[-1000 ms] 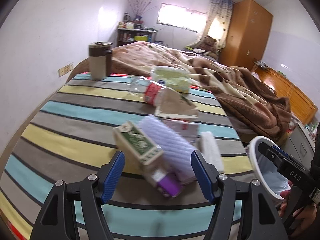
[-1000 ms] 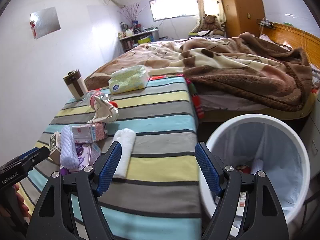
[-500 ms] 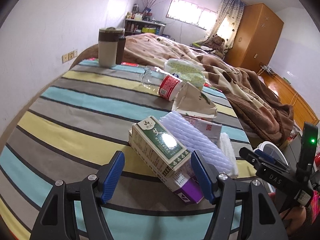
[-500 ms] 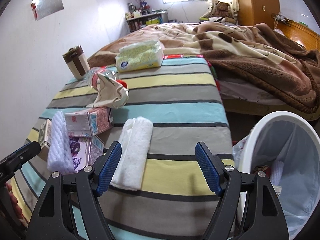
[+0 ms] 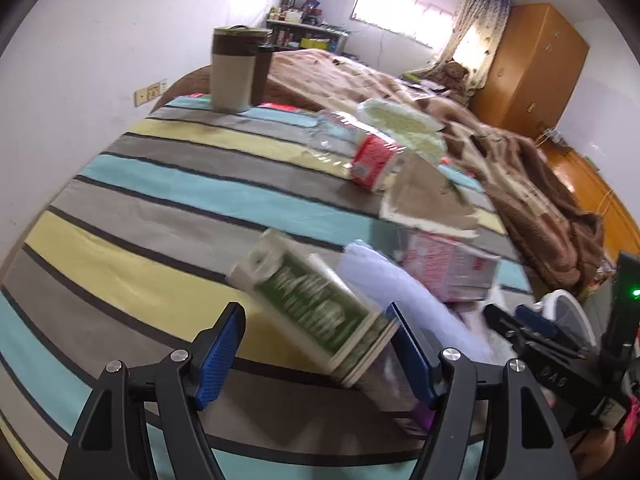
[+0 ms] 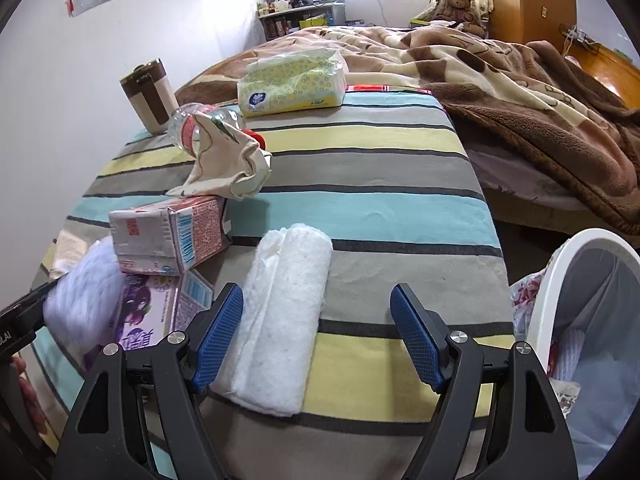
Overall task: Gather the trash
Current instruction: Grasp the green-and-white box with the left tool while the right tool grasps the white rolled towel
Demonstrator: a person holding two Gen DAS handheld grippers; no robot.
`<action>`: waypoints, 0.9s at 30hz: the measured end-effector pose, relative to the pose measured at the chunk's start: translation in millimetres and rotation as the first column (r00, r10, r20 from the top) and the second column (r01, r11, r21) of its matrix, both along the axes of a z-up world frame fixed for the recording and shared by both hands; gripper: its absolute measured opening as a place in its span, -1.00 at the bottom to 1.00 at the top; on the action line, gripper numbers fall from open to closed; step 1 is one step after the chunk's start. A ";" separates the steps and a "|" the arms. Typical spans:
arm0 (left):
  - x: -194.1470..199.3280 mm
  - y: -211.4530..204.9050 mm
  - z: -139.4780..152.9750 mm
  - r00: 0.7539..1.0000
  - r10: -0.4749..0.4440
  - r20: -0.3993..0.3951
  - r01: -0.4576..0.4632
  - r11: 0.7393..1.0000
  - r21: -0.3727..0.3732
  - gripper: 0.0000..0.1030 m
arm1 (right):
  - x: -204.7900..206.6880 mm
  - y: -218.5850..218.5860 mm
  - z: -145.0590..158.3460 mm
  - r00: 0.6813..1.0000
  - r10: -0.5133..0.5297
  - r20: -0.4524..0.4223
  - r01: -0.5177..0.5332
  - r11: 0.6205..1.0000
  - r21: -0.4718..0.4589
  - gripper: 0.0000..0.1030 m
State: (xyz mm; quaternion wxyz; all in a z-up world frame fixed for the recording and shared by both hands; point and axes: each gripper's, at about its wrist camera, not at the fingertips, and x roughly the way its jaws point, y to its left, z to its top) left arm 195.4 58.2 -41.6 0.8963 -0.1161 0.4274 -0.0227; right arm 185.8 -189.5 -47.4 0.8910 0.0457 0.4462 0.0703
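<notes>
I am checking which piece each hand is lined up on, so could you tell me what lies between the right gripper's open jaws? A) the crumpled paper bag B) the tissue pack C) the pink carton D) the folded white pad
D: the folded white pad lies between the right gripper's open jaws, nearer the left one.

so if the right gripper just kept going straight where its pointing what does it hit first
Most likely the rolled white pad, which lies between the open fingers of the right gripper, nearer the left finger. Depth is unclear; slightly to the right it would meet the striped cloth.
</notes>
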 end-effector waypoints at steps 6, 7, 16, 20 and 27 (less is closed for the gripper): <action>-2.9 18.7 -0.9 1.000 0.026 -0.003 -0.026 1.000 0.009 0.41 | -0.8 6.8 -1.3 1.000 0.007 0.002 -0.007 0.999 -0.038 0.51; -3.8 21.7 -1.1 1.000 0.027 -0.005 -0.027 1.000 0.005 0.41 | -1.5 7.5 -1.4 1.000 0.009 0.002 -0.008 0.999 -0.041 0.50; -12.0 37.8 -4.9 0.998 0.058 -0.019 -0.058 0.998 -0.002 0.41 | -4.2 11.2 -0.5 1.000 0.021 0.006 -0.021 0.999 -0.027 0.01; -17.2 37.7 -5.5 0.999 0.042 -0.019 -0.043 0.998 -0.047 0.41 | -7.7 14.5 0.7 0.999 0.040 0.016 -0.040 0.999 -0.016 -0.30; -19.6 37.0 -8.6 0.998 0.060 -0.026 -0.060 0.998 -0.031 0.41 | -11.2 8.7 1.8 0.999 0.034 0.024 -0.034 0.999 0.027 -0.53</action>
